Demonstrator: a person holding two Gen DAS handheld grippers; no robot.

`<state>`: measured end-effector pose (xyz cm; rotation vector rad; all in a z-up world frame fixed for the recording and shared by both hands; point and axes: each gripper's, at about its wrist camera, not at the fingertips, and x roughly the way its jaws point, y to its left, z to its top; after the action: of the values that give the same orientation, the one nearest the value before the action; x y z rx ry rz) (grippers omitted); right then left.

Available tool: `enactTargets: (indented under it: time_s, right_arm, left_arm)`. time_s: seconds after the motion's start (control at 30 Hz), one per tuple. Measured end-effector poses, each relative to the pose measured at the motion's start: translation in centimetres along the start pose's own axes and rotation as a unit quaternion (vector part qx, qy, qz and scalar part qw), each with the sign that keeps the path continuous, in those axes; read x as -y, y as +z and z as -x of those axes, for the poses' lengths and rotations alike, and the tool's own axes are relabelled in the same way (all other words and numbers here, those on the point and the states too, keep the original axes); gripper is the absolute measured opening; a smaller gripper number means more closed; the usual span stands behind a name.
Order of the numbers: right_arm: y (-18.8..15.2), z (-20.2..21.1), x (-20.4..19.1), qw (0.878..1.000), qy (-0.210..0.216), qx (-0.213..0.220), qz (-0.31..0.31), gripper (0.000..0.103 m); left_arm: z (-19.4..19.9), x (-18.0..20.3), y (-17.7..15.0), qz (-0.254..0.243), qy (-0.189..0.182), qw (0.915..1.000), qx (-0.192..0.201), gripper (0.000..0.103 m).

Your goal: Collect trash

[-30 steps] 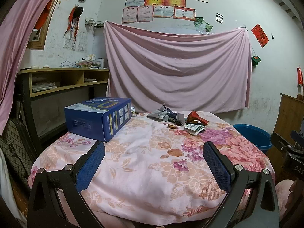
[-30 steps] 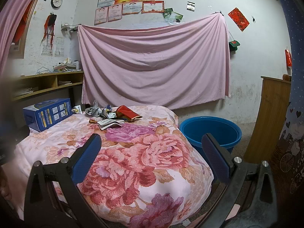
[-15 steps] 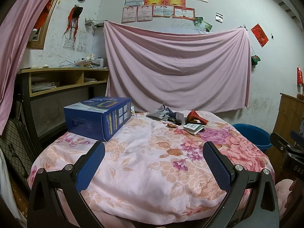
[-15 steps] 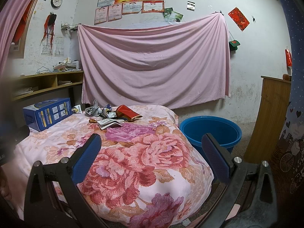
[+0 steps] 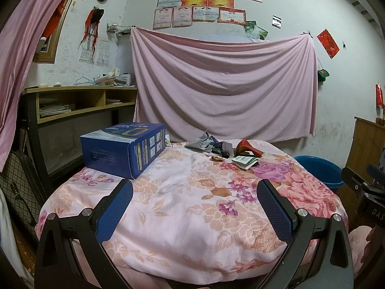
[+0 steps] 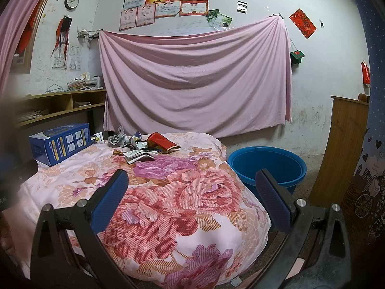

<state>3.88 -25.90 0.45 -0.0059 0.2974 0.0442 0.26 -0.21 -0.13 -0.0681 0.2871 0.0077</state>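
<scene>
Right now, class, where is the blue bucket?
In the right wrist view the blue bucket stands on the floor right of the flowered table, beside the wooden cabinet.

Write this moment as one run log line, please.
left gripper open | right gripper open | crumpled paper trash pile untouched | round blue plastic tub empty

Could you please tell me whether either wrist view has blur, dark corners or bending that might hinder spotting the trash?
Left wrist view: sharp; fisheye bows the wooden wall shelf; dark corners. Right wrist view: dark blur smears the left edge beside the blue cardboard box; the pile of crumpled wrappers stays crisp.
</scene>
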Motion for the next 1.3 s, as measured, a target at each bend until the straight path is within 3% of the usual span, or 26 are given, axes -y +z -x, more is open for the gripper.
enactTargets:
  time_s: [1.3]
  right_arm:
    - [0.00,-0.03,0.05,1.000,0.000,-0.001,-0.001,0.103]
  left_arm:
    - [0.03,0.05,0.00,-0.001,0.000,1.0000,0.001,0.101]
